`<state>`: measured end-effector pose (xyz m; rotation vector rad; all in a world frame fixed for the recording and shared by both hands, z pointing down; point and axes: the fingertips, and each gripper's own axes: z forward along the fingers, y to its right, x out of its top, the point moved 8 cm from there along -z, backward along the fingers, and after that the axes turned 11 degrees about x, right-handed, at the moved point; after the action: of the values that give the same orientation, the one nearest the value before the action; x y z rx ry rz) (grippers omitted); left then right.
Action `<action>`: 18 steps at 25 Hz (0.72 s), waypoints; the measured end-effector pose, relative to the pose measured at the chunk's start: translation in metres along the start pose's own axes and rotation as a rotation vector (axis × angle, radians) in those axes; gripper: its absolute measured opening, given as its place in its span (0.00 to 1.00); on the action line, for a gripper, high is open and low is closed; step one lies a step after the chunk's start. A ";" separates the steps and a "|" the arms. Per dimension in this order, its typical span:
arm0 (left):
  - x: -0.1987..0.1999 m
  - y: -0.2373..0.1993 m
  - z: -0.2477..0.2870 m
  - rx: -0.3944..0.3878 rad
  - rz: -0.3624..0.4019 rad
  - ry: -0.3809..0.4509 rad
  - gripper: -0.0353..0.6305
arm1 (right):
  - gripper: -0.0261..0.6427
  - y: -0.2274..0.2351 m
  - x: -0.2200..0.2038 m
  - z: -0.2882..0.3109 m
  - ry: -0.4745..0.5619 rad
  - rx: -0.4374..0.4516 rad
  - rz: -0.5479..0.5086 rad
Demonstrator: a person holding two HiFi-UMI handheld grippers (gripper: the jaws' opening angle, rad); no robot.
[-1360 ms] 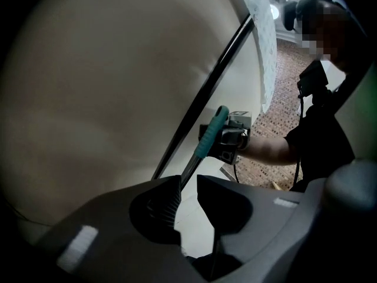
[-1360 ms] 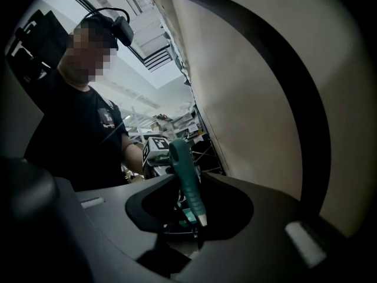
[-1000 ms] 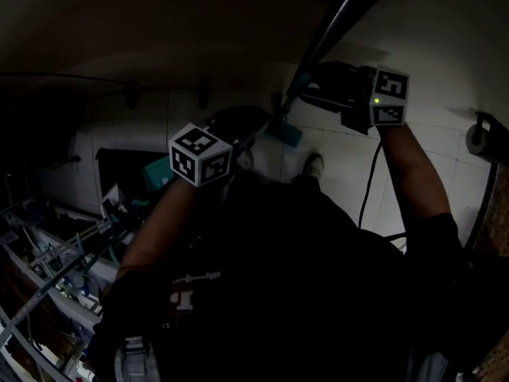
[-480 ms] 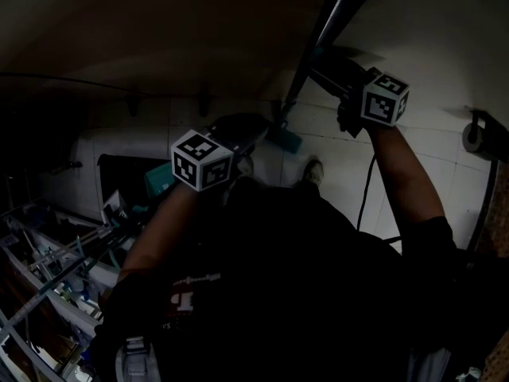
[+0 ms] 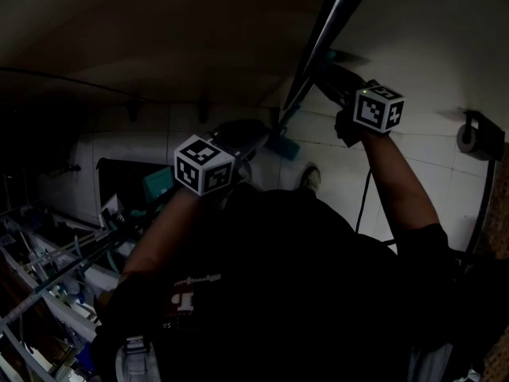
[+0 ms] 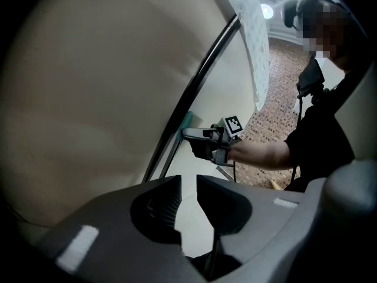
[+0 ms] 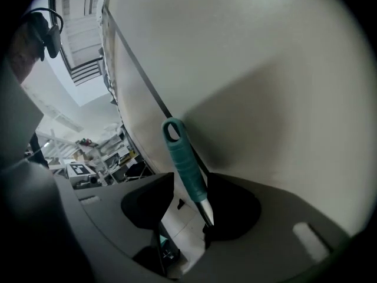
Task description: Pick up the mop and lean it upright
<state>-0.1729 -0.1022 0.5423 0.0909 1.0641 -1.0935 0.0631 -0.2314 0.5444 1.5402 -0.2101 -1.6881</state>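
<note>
Well, at the far left a clutter of metal racks (image 5: 48, 277) fills the dim corner. Next comes my left gripper (image 6: 187, 187), held out in front of my dark shirt (image 5: 270, 293) with its marker cube (image 5: 204, 164) on top. Its fingers (image 6: 156, 202) stand only a narrow slit apart and I hold nothing in them; pale floor shows through the gap. This gripper is well apart from the mop and points toward the cream wall (image 6: 88, 87). Further right the mop (image 7: 184, 158) stands steeply in front of that wall, beside a dark strip (image 7: 132, 63) that runs up it. Whether the teal grip (image 7: 177, 140), with its hanging loop, touches the wall I cannot tell. In the head view a teal block (image 5: 284, 144) lies low on the line of the shaft, near my shoe (image 5: 311, 177) on the white tiles (image 5: 342, 157). My right gripper (image 7: 192, 184) is around the handle just below the teal grip. The bare metal shaft (image 7: 206, 210) passes between my right fingers, close to the right-hand one. Those fingers stand wide and have just been opening, so they do not clamp it. At the far right a paper roll (image 5: 469, 138) hangs on a wall holder.
</note>
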 end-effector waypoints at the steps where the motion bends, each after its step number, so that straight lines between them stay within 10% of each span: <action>1: 0.000 0.000 -0.001 0.001 0.000 0.001 0.17 | 0.31 0.000 0.000 -0.002 0.012 -0.003 0.002; 18: -0.004 -0.004 -0.006 0.009 -0.023 0.012 0.17 | 0.32 0.007 -0.004 0.021 0.166 0.114 0.192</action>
<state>-0.1798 -0.0985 0.5433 0.0927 1.0732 -1.1198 0.0474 -0.2414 0.5564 1.6787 -0.3603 -1.4121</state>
